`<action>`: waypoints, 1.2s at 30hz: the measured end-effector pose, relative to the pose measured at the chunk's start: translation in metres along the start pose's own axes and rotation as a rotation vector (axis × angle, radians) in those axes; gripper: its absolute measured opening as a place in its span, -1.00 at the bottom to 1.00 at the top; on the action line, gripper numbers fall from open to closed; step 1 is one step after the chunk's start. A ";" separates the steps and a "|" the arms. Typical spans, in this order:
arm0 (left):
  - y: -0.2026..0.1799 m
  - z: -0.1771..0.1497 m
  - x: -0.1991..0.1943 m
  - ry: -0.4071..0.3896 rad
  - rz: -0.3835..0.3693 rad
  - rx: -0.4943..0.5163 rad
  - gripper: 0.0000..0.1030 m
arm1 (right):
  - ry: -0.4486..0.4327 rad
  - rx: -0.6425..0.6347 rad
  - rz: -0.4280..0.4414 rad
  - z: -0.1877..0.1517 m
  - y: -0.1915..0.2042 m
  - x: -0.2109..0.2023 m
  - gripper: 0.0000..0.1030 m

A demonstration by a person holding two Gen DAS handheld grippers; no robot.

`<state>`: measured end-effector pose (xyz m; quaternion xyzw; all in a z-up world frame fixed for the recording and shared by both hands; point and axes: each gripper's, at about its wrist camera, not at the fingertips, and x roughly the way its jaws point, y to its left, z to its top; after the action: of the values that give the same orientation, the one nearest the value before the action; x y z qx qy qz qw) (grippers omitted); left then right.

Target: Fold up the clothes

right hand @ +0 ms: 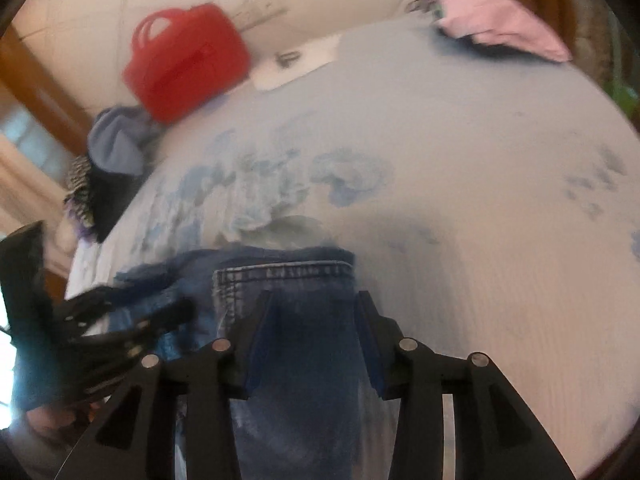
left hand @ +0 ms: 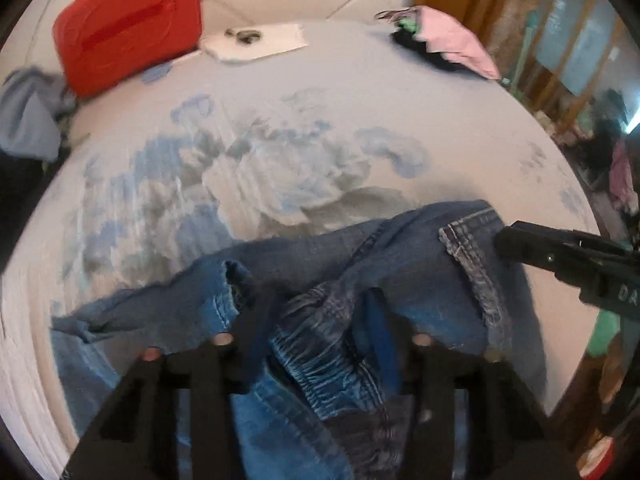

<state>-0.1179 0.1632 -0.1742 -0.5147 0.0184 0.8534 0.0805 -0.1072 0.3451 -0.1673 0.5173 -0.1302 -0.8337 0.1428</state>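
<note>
Lying bunched on near edge of bed (left hand: 360, 92), jeans (left hand: 400, 256) spreading between both tools. Left tool (left hand: 320, 320) standing partly open, elastic waistband bunched between fingers; firm grip unclear. Right tool (right hand: 314, 320) standing partly open, straddling denim panel below stitched hem. Red case (left hand: 128, 24), pink garment (left hand: 460, 40), white paper (left hand: 256, 42) sitting at far side of bed

One pair of jeans (left hand: 400, 256), one red case (left hand: 128, 24), one pink garment (left hand: 456, 40), two grippers.
</note>
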 end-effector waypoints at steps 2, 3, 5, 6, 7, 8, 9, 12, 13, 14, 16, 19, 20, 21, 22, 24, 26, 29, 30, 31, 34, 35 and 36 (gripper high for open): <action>0.001 0.000 0.011 0.009 0.039 -0.012 -0.28 | 0.045 -0.007 -0.022 0.003 -0.004 0.020 -0.54; 0.005 0.000 0.016 0.014 0.042 -0.032 -0.27 | 0.069 -0.008 -0.038 0.004 -0.007 0.031 -0.54; 0.016 0.000 0.023 0.023 0.024 -0.084 -0.20 | 0.108 -0.021 -0.066 0.006 -0.010 0.048 -0.58; 0.016 0.002 0.024 0.026 0.032 -0.081 -0.17 | 0.113 -0.041 -0.074 0.006 -0.008 0.049 -0.58; 0.014 0.003 0.025 0.028 0.050 -0.071 -0.15 | 0.111 -0.049 -0.077 0.005 -0.007 0.048 -0.58; 0.012 0.003 0.021 0.027 0.054 -0.065 -0.15 | 0.102 -0.047 -0.075 0.005 -0.006 0.045 -0.58; 0.012 0.003 0.014 0.025 0.048 -0.064 -0.15 | 0.094 -0.046 -0.073 0.005 -0.006 0.041 -0.51; 0.009 -0.003 -0.020 -0.017 0.025 -0.036 -0.09 | -0.024 -0.070 -0.046 -0.008 0.005 -0.003 -0.44; 0.008 -0.007 -0.032 -0.034 0.014 -0.024 0.04 | -0.052 -0.076 -0.018 -0.016 0.009 -0.018 -0.43; 0.006 -0.011 -0.042 -0.048 -0.003 -0.017 0.13 | -0.060 -0.079 0.002 -0.025 0.012 -0.028 -0.43; 0.000 -0.019 -0.047 -0.048 -0.037 -0.011 0.20 | -0.045 -0.086 0.013 -0.040 0.015 -0.033 -0.43; -0.012 -0.029 -0.027 0.001 -0.026 0.039 0.06 | -0.001 -0.078 0.024 -0.054 0.017 -0.019 -0.52; -0.014 -0.031 -0.019 0.016 -0.013 0.052 -0.04 | 0.016 -0.073 0.028 -0.056 0.016 -0.011 -0.59; -0.015 -0.033 -0.013 0.023 0.001 0.060 -0.07 | 0.033 -0.072 0.023 -0.058 0.016 -0.001 -0.59; -0.015 -0.034 -0.006 0.030 0.016 0.067 -0.06 | 0.054 -0.073 0.014 -0.060 0.016 0.011 -0.60; -0.016 -0.038 0.006 0.045 0.046 0.083 0.00 | 0.082 -0.083 -0.007 -0.062 0.017 0.027 -0.60; -0.014 -0.039 0.009 0.052 0.053 0.075 0.14 | 0.064 -0.111 -0.022 -0.062 0.020 0.028 -0.60; -0.006 -0.038 -0.002 0.051 0.026 0.043 0.19 | 0.065 -0.089 -0.006 -0.060 0.021 0.015 -0.61; -0.006 -0.038 -0.009 0.045 0.018 0.036 0.19 | 0.061 -0.093 0.003 -0.061 0.024 0.008 -0.61; -0.008 -0.039 -0.017 0.035 0.009 0.045 0.19 | 0.053 -0.109 0.014 -0.064 0.029 0.001 -0.61; -0.024 -0.045 -0.036 0.028 -0.032 0.095 0.19 | 0.045 -0.149 0.037 -0.075 0.040 -0.015 -0.61; -0.027 -0.049 -0.035 0.045 -0.045 0.095 0.19 | 0.066 -0.149 0.033 -0.081 0.041 -0.012 -0.61; -0.029 -0.054 -0.033 0.064 -0.055 0.096 0.19 | 0.082 -0.142 0.030 -0.085 0.040 -0.009 -0.61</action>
<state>-0.0515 0.1816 -0.1693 -0.5376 0.0478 0.8321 0.1277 -0.0230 0.3054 -0.1817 0.5375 -0.0723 -0.8168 0.1968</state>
